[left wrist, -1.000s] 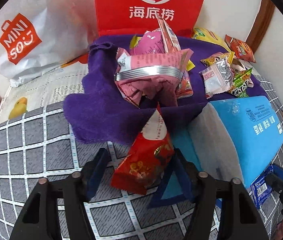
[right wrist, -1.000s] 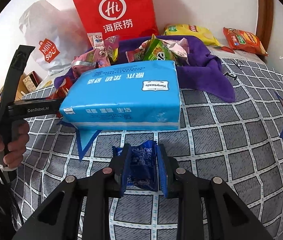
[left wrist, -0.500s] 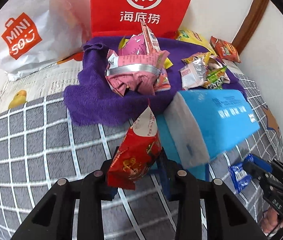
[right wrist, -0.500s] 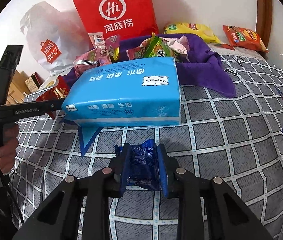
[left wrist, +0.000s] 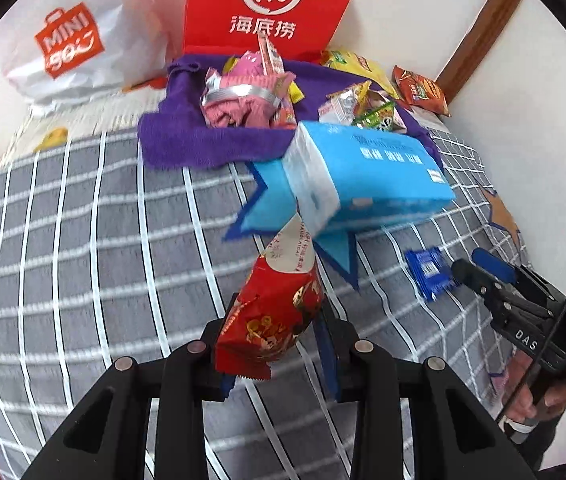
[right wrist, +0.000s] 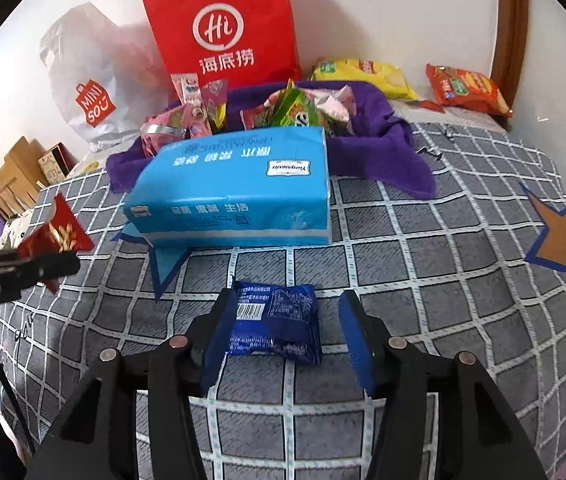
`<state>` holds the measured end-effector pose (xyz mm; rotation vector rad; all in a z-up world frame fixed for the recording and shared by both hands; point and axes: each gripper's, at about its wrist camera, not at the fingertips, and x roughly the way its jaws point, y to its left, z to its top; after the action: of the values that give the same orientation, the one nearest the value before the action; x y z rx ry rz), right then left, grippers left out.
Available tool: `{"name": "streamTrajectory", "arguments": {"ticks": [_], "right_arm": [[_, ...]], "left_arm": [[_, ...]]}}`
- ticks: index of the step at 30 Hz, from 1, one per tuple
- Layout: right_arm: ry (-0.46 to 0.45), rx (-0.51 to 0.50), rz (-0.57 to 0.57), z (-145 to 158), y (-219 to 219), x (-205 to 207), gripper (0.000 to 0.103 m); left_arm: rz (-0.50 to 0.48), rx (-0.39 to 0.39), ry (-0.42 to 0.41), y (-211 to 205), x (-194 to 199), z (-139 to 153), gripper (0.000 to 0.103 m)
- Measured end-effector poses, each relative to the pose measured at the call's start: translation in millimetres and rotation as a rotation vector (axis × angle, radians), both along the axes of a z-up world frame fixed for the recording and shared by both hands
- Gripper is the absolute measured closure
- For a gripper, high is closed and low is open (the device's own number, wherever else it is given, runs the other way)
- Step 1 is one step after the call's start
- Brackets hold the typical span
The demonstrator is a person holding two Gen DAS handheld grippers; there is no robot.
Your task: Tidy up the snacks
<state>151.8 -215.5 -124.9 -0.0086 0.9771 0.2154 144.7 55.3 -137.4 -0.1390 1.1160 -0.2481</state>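
My left gripper (left wrist: pixel 279 354) is shut on a red snack packet (left wrist: pixel 279 308) and holds it above the grey checked cover; the packet also shows at the left of the right wrist view (right wrist: pixel 57 236). My right gripper (right wrist: pixel 289 336) is open, its jaws on either side of a dark blue snack packet (right wrist: pixel 279 326) that lies flat on the cover. That blue packet also shows in the left wrist view (left wrist: pixel 429 274). A purple towel (right wrist: pixel 387 160) at the back holds a pile of mixed snack packets (right wrist: pixel 303 110).
A big blue tissue pack (right wrist: pixel 239 192) lies between the grippers and the towel. A red Hi paper bag (right wrist: pixel 227 28) and a white Miniso bag (right wrist: pixel 87 88) stand against the wall. Yellow (right wrist: pixel 363 74) and orange (right wrist: pixel 467 88) chip bags lie at the back right.
My right gripper has opened and let the blue packet down flat on the cover. My left gripper has drawn back from the towel and lifted the red packet.
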Motion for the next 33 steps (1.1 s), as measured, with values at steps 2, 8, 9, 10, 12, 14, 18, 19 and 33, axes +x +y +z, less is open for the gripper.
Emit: {"name": "streamTrajectory", "arguments": {"ticks": [2,8,9,10,12,14,18,19,33], "right_arm": [[-0.015,-0.004,-0.008,3.9,-2.7,-6.5,0.045],[-0.002,-0.003,-0.021,8.1,-7.8,-17.0,0.045],[0.001,-0.003,-0.022,8.8,-8.1,-18.4,0.045],[0.001,-0.002,-0.022,9.1,-8.3,-19.4,0.045],[-0.002,-0.002,-0.022,10.6,-9.4,-22.8,0.045],[-0.001,-0.006,-0.025,11.5,-10.5,-25.9,0.045],[-0.006,-0.018,-0.025,11.1,-11.9,-29.3,0.045],[-0.007,-0.019,-0.025,11.2,-13.1,-29.3,0.045],[0.023,-0.011,-0.019,-6.4,-6.9,-17.3,0.044]], "left_arm": [[0.016,-0.005,0.003,0.9,-8.4,-0.5,0.071],[0.088,-0.031,0.031,6.3,-6.7,-14.0,0.071],[0.103,-0.044,0.039,7.4,-4.1,-17.1,0.071],[0.116,-0.062,0.046,8.8,-1.4,-19.9,0.071],[0.138,-0.095,0.063,10.3,2.6,-25.8,0.071],[0.143,-0.097,0.077,10.0,5.2,-30.9,0.071],[0.124,-0.07,0.075,10.5,3.0,-35.0,0.067],[0.121,-0.057,0.067,11.3,1.4,-34.9,0.057],[0.104,0.069,-0.028,7.8,2.9,-36.1,0.051]]}}
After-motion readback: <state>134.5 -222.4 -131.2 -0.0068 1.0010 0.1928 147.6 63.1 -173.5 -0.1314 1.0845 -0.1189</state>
